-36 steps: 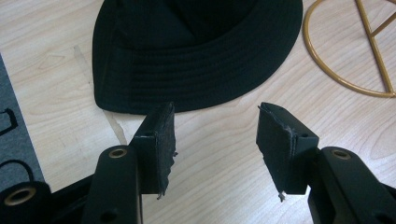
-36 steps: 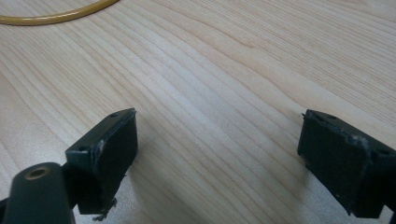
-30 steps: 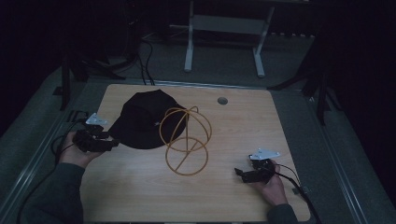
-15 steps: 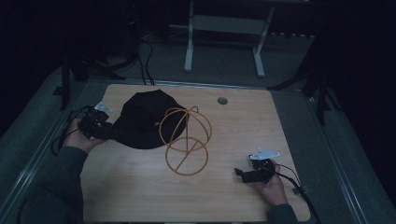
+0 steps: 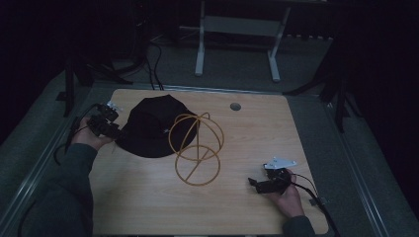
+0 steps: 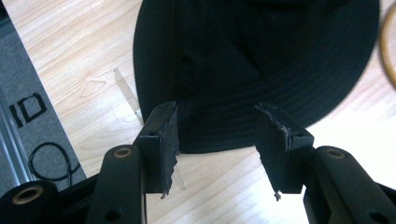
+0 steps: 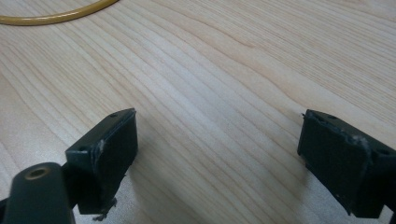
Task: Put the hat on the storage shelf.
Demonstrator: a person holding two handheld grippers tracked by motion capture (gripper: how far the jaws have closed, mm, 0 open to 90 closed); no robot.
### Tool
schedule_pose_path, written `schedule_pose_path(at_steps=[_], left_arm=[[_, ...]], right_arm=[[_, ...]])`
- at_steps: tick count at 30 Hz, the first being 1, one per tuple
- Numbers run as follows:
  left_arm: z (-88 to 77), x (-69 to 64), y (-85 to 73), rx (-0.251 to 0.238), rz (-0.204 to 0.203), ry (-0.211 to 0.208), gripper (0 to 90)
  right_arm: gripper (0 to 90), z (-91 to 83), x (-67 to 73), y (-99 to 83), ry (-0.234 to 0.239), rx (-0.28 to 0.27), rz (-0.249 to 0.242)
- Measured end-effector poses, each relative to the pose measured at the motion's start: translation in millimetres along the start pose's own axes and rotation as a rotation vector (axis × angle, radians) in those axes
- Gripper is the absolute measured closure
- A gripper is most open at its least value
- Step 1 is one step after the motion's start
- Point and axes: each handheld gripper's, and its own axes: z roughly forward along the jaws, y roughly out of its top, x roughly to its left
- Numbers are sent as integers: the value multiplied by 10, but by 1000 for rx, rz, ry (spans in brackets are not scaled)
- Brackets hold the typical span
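Observation:
A black bucket hat [image 5: 150, 126] lies flat on the wooden table [image 5: 306, 128], left of centre. Right beside it stands a yellow wire hat stand [image 5: 197, 148], a ring base with crossed hoops above. My left gripper [image 5: 117, 133] is open at the hat's left edge. In the left gripper view its jaws straddle the hat's brim [image 6: 219, 126] just above the table. My right gripper [image 5: 254, 183] rests open near the front right of the table, pointing left. In the right gripper view, bare wood lies between the wide-apart jaws and the stand's ring [image 7: 51, 16] curves at the top left.
A round cable hole [image 5: 235, 106] sits at the table's back edge. The grey metal table rim [image 6: 14, 126] runs close behind my left gripper. Dark floor, cables and a white frame's legs [image 5: 237, 44] lie beyond the table.
My left gripper has moved back and to the right, from the table's left edge up to the hat's brim. The right gripper has stayed in place.

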Motion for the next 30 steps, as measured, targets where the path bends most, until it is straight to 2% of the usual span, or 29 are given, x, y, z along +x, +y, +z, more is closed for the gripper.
schedule_pose_path(at_steps=[6,9,15,22,24,25,27,28,29,30], left_arm=[[149,100,72,30,-21,-3,511],[210,129,121,52,-16,-4,516],[336,154,200,52,-43,-8,517],[433,143,326,58,-32,-4,517],[466,135,342,71,-26,-17,541],[475,125,346,75,-21,-25,585],[478,103,349,81,-5,-15,683],[463,81,352,94,12,-27,683],[449,64,356,108,24,-30,746],[410,14,359,144,62,-26,785]], right_arm=[[119,0,0,0,0,0,0],[120,0,0,0,0,0,0],[120,0,0,0,0,0,0],[122,-3,1,-3,-2,0,1],[122,-4,1,-4,-3,0,1],[122,-5,1,-4,-3,0,2],[122,-6,2,-5,-4,0,2],[122,-7,3,-6,-4,0,4],[123,-8,4,-7,-5,0,5],[123,-9,5,-8,-5,0,5]])
